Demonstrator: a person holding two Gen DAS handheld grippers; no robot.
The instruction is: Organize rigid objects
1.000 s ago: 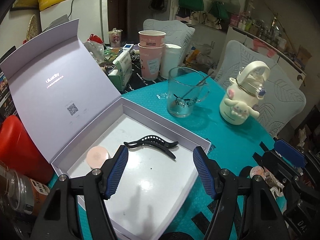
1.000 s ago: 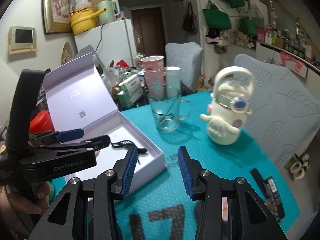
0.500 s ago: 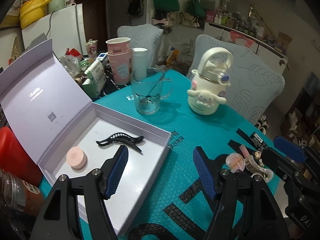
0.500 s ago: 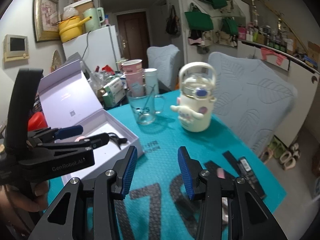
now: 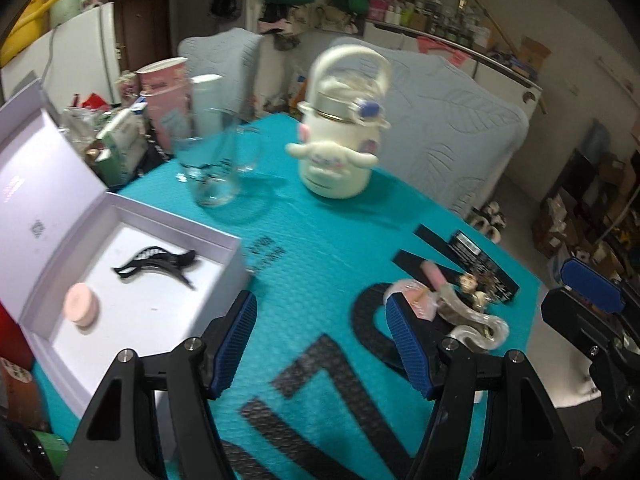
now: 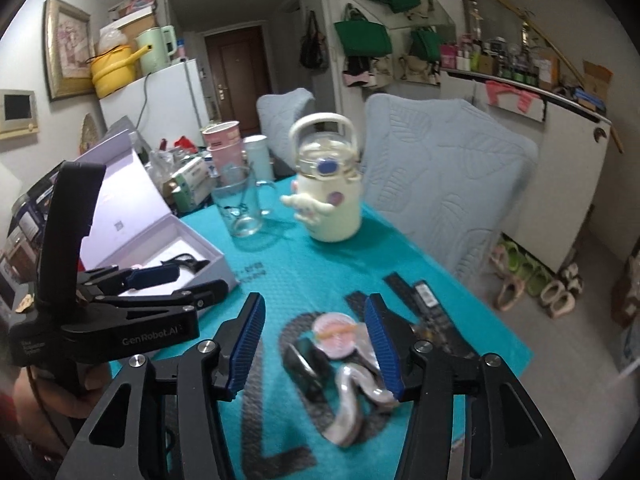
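An open white box (image 5: 168,316) sits at the left of the teal table and holds a black hair clip (image 5: 154,264) and a pink round disc (image 5: 81,309). My left gripper (image 5: 320,340) is open and empty above the table, to the right of the box. My right gripper (image 6: 314,348) is open and empty, hovering over a small pile: a pink round compact (image 6: 335,336), a wavy translucent clip (image 6: 352,400) and a dark clip (image 6: 306,368). The pile also shows in the left wrist view (image 5: 452,300).
A glass mug (image 5: 212,172) and a white character bottle (image 5: 340,148) stand at the back of the table. Pink cups (image 5: 164,100) and clutter lie behind. Grey chairs (image 6: 440,184) stand beyond the table's far edge. A red container (image 5: 12,336) is left of the box.
Both grippers have swung right, away from the box toward the pile at the table's right edge. The pile is now between the right gripper's fingers. Both stayed open.
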